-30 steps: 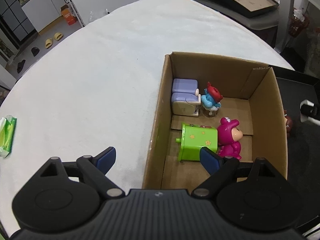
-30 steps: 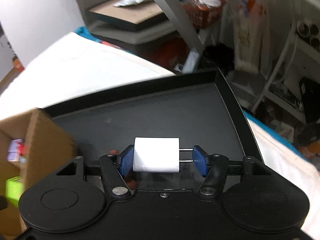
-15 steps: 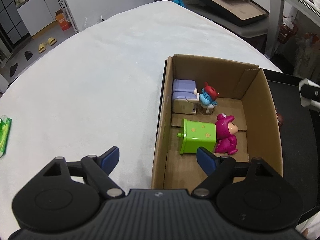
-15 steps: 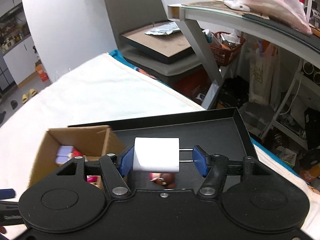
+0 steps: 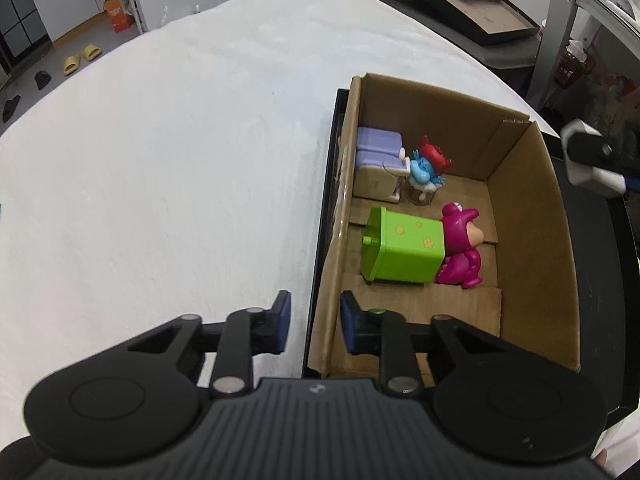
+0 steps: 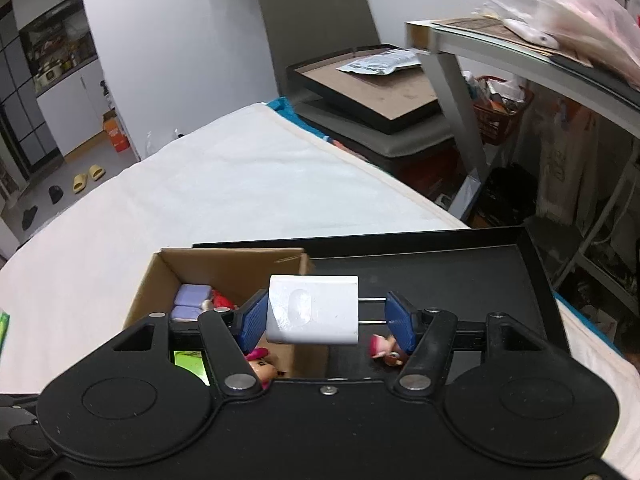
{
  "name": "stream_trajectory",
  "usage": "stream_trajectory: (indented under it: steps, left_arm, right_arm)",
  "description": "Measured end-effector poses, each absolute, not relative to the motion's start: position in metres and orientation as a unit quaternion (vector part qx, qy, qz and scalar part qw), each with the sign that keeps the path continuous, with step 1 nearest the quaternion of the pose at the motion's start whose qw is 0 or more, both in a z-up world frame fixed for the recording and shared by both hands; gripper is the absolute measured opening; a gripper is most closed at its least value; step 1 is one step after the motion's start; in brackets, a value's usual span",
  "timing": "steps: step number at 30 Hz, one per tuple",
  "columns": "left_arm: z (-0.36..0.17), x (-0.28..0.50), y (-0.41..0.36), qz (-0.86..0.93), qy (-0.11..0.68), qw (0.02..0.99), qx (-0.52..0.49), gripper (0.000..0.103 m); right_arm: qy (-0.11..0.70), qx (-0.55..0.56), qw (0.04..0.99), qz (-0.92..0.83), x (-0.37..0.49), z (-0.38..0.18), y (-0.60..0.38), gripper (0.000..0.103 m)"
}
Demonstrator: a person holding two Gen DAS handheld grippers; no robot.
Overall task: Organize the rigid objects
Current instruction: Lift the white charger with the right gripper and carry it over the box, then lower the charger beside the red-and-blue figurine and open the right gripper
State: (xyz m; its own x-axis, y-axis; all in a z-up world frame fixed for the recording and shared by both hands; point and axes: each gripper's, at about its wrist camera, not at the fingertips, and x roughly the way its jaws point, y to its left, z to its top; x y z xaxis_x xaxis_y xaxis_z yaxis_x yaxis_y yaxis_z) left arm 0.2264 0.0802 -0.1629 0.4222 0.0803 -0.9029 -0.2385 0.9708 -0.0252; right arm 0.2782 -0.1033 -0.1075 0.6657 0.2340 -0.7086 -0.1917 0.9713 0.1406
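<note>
A brown cardboard box (image 5: 520, 168) stands in a black tray (image 5: 600, 280) on the white table. Inside lie a green bin toy (image 5: 404, 248), a pink figure (image 5: 460, 248), a blue figure with a red hat (image 5: 426, 164) and two purple-topped blocks (image 5: 376, 160). My left gripper (image 5: 316, 322) straddles the box's near left wall. Its jaws are closing, and a gap still shows beside the left pad. My right gripper (image 6: 326, 316) is shut on a white charger plug (image 6: 312, 308), held in the air above the box (image 6: 224, 260) and tray (image 6: 460, 272).
A small pink-and-brown figure (image 6: 384, 346) lies on the tray right of the box. White cloth (image 5: 180, 160) covers the table left of the box. Beyond the far edge are a grey chair (image 6: 320, 20) stacked with framed boards and a metal shelf (image 6: 520, 52).
My left jaws have drawn in from wide apart to either side of the box's left wall. My right gripper has risen with the charger, so the box has come into its view.
</note>
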Motion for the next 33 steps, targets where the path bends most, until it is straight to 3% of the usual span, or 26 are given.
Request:
stream_trajectory:
  steps: [3,33]
  left_arm:
    - [-0.168,0.226,0.079,0.080,0.534,0.838,-0.080,0.010]
    - [-0.166,0.229,0.092,0.065,0.550,0.826,-0.104,0.011]
  right_arm:
    - [0.388,0.021,0.913,0.127,0.277,-0.108,-0.091,0.061]
    - [0.373,-0.069,0.914,0.144,0.276,-0.118,-0.034,0.066]
